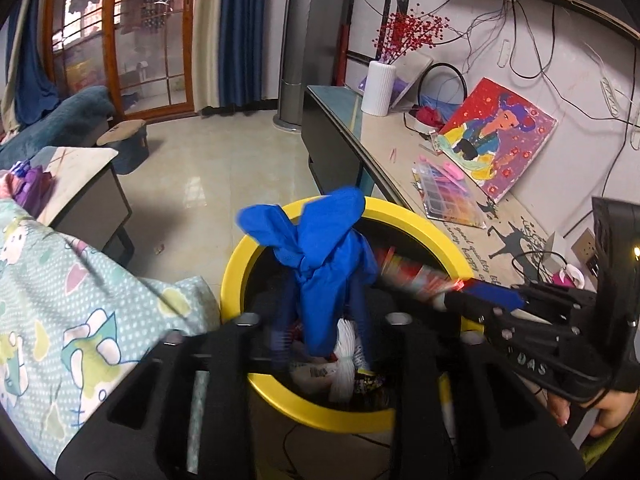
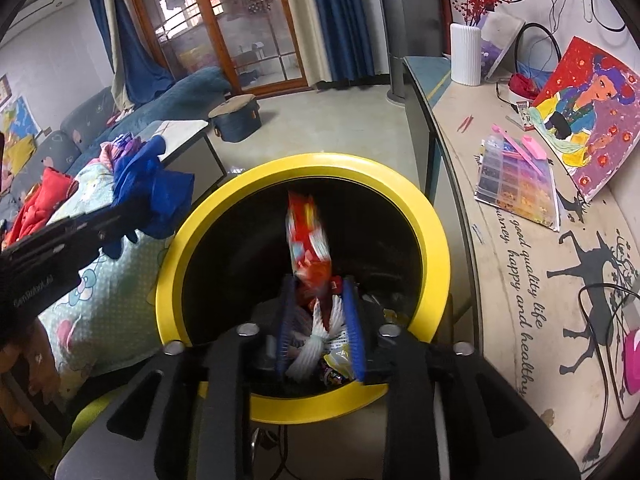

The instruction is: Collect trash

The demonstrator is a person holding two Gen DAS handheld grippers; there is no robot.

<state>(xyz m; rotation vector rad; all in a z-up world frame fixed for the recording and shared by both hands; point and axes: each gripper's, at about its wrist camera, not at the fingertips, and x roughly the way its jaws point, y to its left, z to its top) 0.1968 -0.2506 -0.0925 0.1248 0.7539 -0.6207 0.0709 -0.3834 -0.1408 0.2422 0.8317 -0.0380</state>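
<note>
A yellow-rimmed black trash bin [image 1: 420,222] [image 2: 434,224] holds wrappers and a white crumpled piece. My left gripper [image 1: 322,306] is shut on a blue crumpled glove [image 1: 320,248], held over the bin's near left rim; it also shows in the right wrist view [image 2: 150,192]. My right gripper [image 2: 318,300] stands over the bin with its fingers apart. A red snack wrapper [image 2: 306,236], blurred, is in the air between and beyond its fingertips, inside the bin mouth. The right gripper also shows in the left wrist view [image 1: 466,294], beside the same wrapper [image 1: 404,274].
A patterned teal blanket [image 1: 80,300] lies left of the bin. A low TV cabinet [image 2: 520,280] on the right carries a bead box [image 2: 516,184], a painting [image 2: 588,120], a white vase [image 2: 465,54] and cables. A small table [image 1: 76,176] and a sofa stand at the left.
</note>
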